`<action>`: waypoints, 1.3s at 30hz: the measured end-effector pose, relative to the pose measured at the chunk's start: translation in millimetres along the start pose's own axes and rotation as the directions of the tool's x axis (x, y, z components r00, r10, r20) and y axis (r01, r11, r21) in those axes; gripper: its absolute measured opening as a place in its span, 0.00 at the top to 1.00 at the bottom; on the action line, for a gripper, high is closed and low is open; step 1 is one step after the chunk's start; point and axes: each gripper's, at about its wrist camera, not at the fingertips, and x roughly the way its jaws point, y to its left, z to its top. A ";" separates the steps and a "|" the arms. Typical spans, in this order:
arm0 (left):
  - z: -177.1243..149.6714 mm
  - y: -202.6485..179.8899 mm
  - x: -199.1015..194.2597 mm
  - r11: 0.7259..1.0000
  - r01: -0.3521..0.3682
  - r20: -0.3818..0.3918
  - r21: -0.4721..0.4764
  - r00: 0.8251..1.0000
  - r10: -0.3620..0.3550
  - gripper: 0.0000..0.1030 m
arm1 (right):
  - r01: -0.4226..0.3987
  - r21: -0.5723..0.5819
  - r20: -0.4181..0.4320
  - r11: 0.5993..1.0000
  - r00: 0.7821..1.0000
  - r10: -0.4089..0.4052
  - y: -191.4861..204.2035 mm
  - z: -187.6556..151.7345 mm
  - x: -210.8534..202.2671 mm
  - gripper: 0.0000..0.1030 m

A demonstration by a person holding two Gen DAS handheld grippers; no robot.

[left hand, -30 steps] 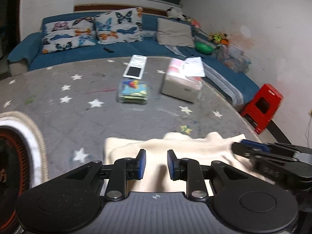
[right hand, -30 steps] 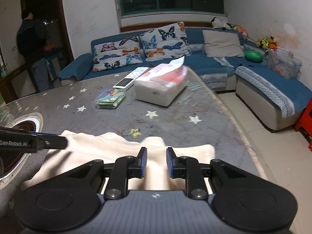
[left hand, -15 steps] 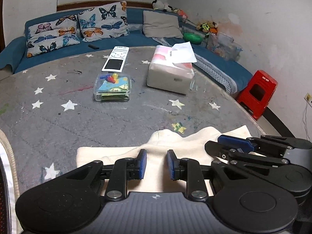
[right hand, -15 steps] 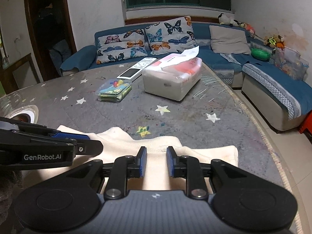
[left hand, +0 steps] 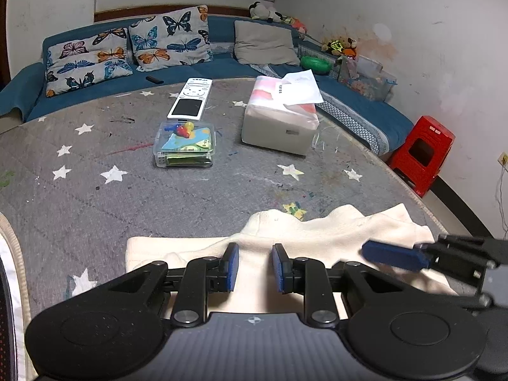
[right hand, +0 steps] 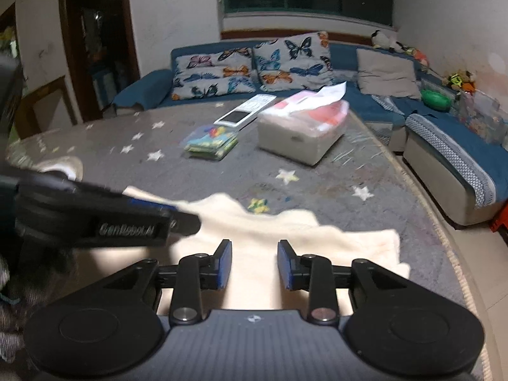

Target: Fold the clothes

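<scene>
Left wrist: cream garment [left hand: 317,238] soft, light, floppy; pinch its near edge. Both hand-held grippers [left hand: 252,266] [right hand: 254,265] open, empty.

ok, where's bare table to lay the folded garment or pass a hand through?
Free: the grey star-print tablecloth left of the clear plastic toy box, and the strip between that box and the cream garment. Crowded: the far middle, where the white remote, toy box and white tissue pack cluster. Both grippers' fingers hang open over the garment.
</scene>
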 end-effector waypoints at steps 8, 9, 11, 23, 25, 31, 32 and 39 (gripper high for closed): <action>-0.9 -0.1 0.4 1.000 -0.006 0.004 -0.004 1.000 0.006 0.75 | 0.005 -0.038 -0.010 0.999 1.000 -0.005 8.0 -15.5 -19.6 0.70; -1.2 -0.4 0.5 1.000 -0.008 0.005 -0.003 1.000 0.008 0.75 | 0.003 -0.044 -0.009 0.999 1.000 -0.004 9.3 -18.2 -23.7 0.70; -2.0 -1.1 0.5 1.000 -0.011 0.009 0.004 1.000 0.011 0.75 | -0.004 -0.049 -0.007 0.999 1.000 0.003 10.6 -23.3 -33.0 0.70; -23.5 -9.1 -40.6 0.995 0.003 0.067 0.097 0.998 -0.010 0.74 | 0.003 -0.021 0.021 1.000 1.000 -0.003 1.6 -47.1 -82.6 0.68; -32.0 -9.2 -49.4 0.995 0.014 0.064 0.100 0.998 -0.020 0.75 | 0.027 0.000 0.011 1.000 1.000 -0.027 -6.5 -51.2 -82.4 0.68; -60.0 -6.4 -73.4 0.994 0.014 0.071 0.108 0.997 -0.022 0.74 | 0.041 0.025 -0.001 0.999 0.999 -0.041 -13.0 -59.7 -83.7 0.65; -64.4 -4.8 -77.1 0.994 0.010 0.072 0.111 0.997 -0.019 0.74 | 0.038 0.024 0.011 0.999 0.999 -0.039 -11.6 -58.5 -86.9 0.65; -78.3 6.5 -87.7 0.997 -0.008 0.065 0.077 0.998 0.003 0.73 | 0.037 0.021 0.006 0.999 0.999 -0.037 -3.8 -60.0 -79.6 0.61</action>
